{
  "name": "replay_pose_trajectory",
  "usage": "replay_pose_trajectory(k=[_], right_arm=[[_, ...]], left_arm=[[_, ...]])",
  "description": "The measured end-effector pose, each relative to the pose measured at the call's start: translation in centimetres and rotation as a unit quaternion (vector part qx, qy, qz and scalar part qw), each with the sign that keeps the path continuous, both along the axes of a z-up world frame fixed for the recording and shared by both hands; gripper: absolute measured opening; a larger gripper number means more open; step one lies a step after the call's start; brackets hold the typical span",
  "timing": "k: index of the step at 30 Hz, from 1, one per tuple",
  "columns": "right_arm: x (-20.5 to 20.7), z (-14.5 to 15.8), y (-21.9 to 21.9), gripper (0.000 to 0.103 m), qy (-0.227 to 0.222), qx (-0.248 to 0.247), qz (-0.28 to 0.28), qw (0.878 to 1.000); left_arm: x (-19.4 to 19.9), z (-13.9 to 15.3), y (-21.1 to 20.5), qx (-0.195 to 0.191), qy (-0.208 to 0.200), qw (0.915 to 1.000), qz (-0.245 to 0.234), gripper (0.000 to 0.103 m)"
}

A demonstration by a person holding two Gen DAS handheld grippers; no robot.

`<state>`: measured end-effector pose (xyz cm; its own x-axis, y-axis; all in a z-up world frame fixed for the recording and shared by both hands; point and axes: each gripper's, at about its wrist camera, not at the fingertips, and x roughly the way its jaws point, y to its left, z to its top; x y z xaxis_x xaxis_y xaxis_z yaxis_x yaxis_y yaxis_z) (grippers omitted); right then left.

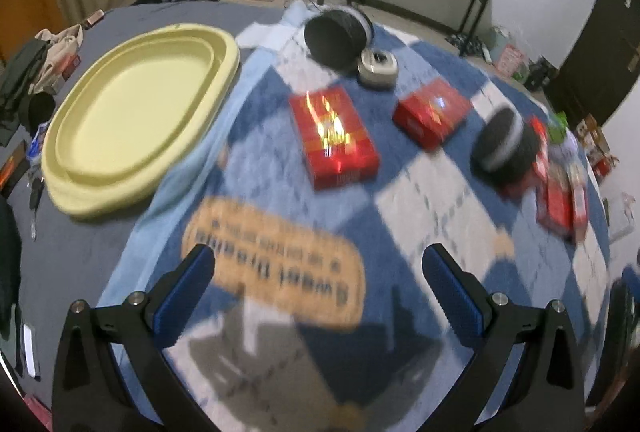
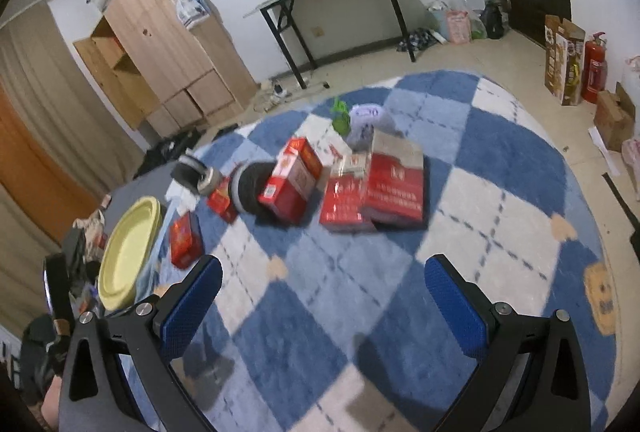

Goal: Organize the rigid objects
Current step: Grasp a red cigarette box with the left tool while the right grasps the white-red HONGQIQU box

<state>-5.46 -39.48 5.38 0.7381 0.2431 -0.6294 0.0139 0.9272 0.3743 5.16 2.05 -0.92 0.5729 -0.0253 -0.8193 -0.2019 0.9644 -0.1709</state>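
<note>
Several red boxes lie on a blue and white checked rug [image 1: 420, 192]. In the left wrist view a large red box [image 1: 334, 136] lies ahead of my open, empty left gripper [image 1: 318, 264], with a smaller red box [image 1: 432, 114], two black round tins [image 1: 334, 36] [image 1: 504, 144] and a silver tin [image 1: 377, 67] beyond. A yellow oval tray [image 1: 136, 116] lies empty at the left. In the right wrist view my open, empty right gripper [image 2: 322, 272] hovers over the rug, short of a cluster of red boxes [image 2: 372, 188].
Clothes and small items [image 1: 36, 72] lie left of the tray on a grey sheet. A black folding table [image 2: 332, 4], a wooden wardrobe [image 2: 168, 44], cardboard boxes and a fire extinguisher [image 2: 595, 68] stand around the room.
</note>
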Motion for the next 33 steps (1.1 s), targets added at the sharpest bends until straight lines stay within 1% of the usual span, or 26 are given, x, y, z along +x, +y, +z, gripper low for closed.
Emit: replay_pose_trajectory(k=[3,5,6,8,10,12,14,15,17,18,19,20,22,23,25,26,27,28,29,30,33], right_arm=[[2.6,-0.9,-1.4,0.103,0.009,0.007,-0.015,1.000],[4.5,-1.7,-2.7,0.103,0.015,0.024,-0.035,0.999],[5.2,-2.0,-3.2,0.103,0.018,0.033,-0.042,0.998],[7.1,-3.2,-3.9,0.103,0.039,0.047,-0.059,0.996],[8.3,-4.1,-3.9,0.103,0.042,0.047,-0.064,0.996],[9.5,-4.8,-3.6,0.103,0.046,0.047,-0.059,0.996],[10.8,-5.8,-3.2,0.103,0.049,0.051,-0.055,0.996],[11.3,-6.1,-3.1,0.103,0.049,0.051,-0.052,0.996],[12.0,-6.9,-3.1,0.100,0.049,0.053,-0.048,0.996],[12.3,-7.3,-3.1,0.096,0.053,0.053,-0.047,0.996],[12.6,-7.6,-3.1,0.092,0.055,0.053,-0.045,0.996],[12.7,-7.7,-3.4,0.090,0.054,0.059,-0.045,0.996],[13.0,-8.2,-3.9,0.083,0.053,0.069,-0.047,0.995],[12.9,-8.2,-4.0,0.080,0.052,0.069,-0.048,0.995],[12.7,-8.2,-4.2,0.063,0.051,0.073,-0.044,0.995],[12.7,-8.4,-4.3,0.059,0.053,0.078,-0.043,0.995],[12.5,-8.5,-4.5,0.058,0.052,0.082,-0.044,0.994],[12.3,-8.6,-4.6,0.058,0.050,0.083,-0.043,0.994],[12.2,-8.6,-4.7,0.058,0.048,0.079,-0.043,0.995],[12.0,-8.5,-4.7,0.057,0.045,0.076,-0.044,0.995],[11.4,-8.0,-4.5,0.057,0.040,0.063,-0.047,0.996]], left_arm=[[3.1,-0.3,0.4,-0.007,0.007,0.9995,0.029,0.103],[5.5,-0.5,0.4,-0.008,0.004,0.9992,0.039,0.103],[6.2,-0.6,0.2,-0.003,0.002,0.9993,0.036,0.103],[8.1,-1.5,0.0,0.018,0.006,0.9994,0.030,0.103],[9.2,-2.5,0.3,0.026,0.017,0.9988,0.039,0.103],[10.1,-3.7,1.2,0.010,0.026,0.9978,0.060,0.103],[10.7,-5.1,1.8,-0.009,0.046,0.9965,0.069,0.103],[10.8,-5.7,1.9,-0.010,0.054,0.9960,0.071,0.103],[10.9,-6.8,2.2,-0.004,0.060,0.9955,0.074,0.103],[10.8,-6.9,2.1,0.001,0.055,0.9959,0.071,0.103],[10.8,-6.8,2.0,0.008,0.047,0.9966,0.068,0.103],[10.8,-6.8,1.8,0.011,0.044,0.9971,0.061,0.103],[10.8,-6.6,1.6,0.009,0.046,0.9979,0.045,0.102],[10.7,-6.5,1.6,0.006,0.039,0.9985,0.038,0.101],[10.6,-6.4,1.5,0.008,0.037,0.9987,0.033,0.093],[10.6,-6.4,1.3,0.012,0.039,0.9986,0.033,0.090],[10.5,-6.3,1.3,0.013,0.034,0.9989,0.030,0.085],[10.4,-6.0,1.3,0.018,0.026,0.9992,0.022,0.071],[10.2,-5.7,1.1,0.024,0.022,0.9994,0.015,0.063],[10.1,-5.9,0.8,0.025,0.017,0.9995,0.013,0.063],[9.9,-5.6,1.6,0.008,0.016,0.9998,0.012,0.062]])
